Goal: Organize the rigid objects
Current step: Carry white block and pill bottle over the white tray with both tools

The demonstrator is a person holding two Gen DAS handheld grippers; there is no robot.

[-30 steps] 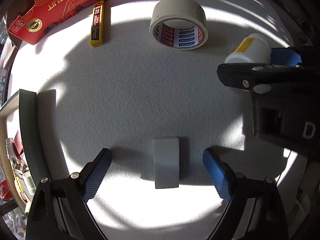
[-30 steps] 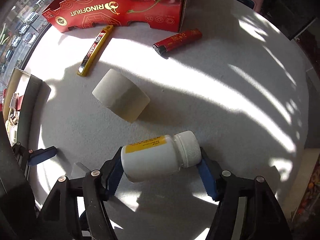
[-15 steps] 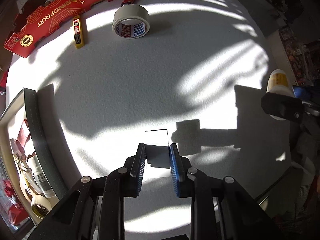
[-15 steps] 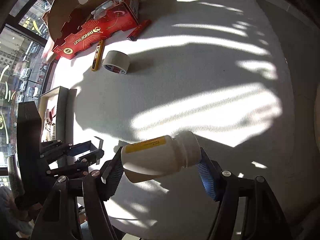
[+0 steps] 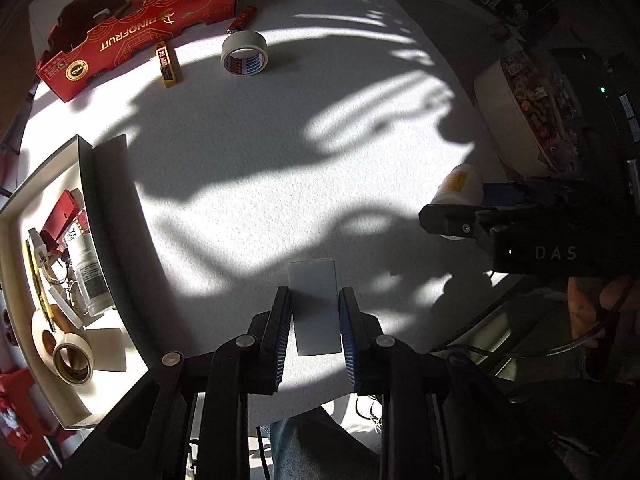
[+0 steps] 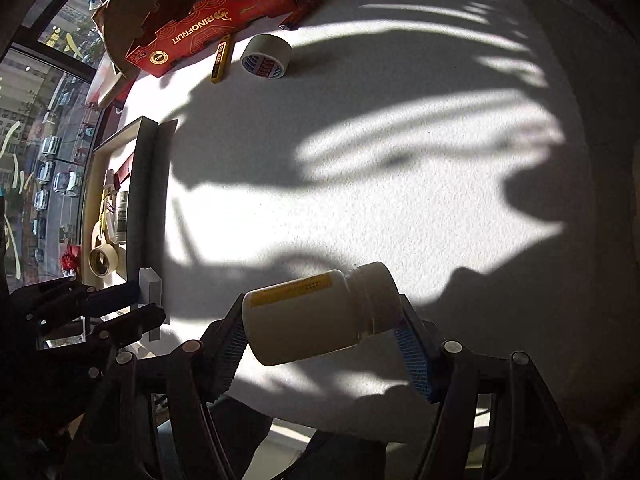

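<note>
My left gripper (image 5: 314, 312) is shut on a flat grey block (image 5: 314, 300) and holds it above the white table (image 5: 280, 160). My right gripper (image 6: 320, 332) is shut on a white pill bottle (image 6: 316, 320) with a yellow label, held sideways above the table's near edge. In the left wrist view the bottle (image 5: 460, 184) and right gripper show at the right. In the right wrist view the left gripper with the grey block (image 6: 150, 284) shows at the lower left. A roll of tape (image 5: 244, 53), a yellow utility knife (image 5: 165, 65) and a red lighter (image 5: 241, 20) lie at the far side.
An open box (image 5: 86, 184) at the left holds tape rolls, a bottle and several small items. A red RINOFRUIT carton (image 5: 132, 36) stands at the far left. A white bowl-like container (image 5: 508, 120) sits off the table's right side.
Both grippers have risen and pulled back from the table with their objects. The left gripper went from open around the grey block to shut on it and lifted it.
</note>
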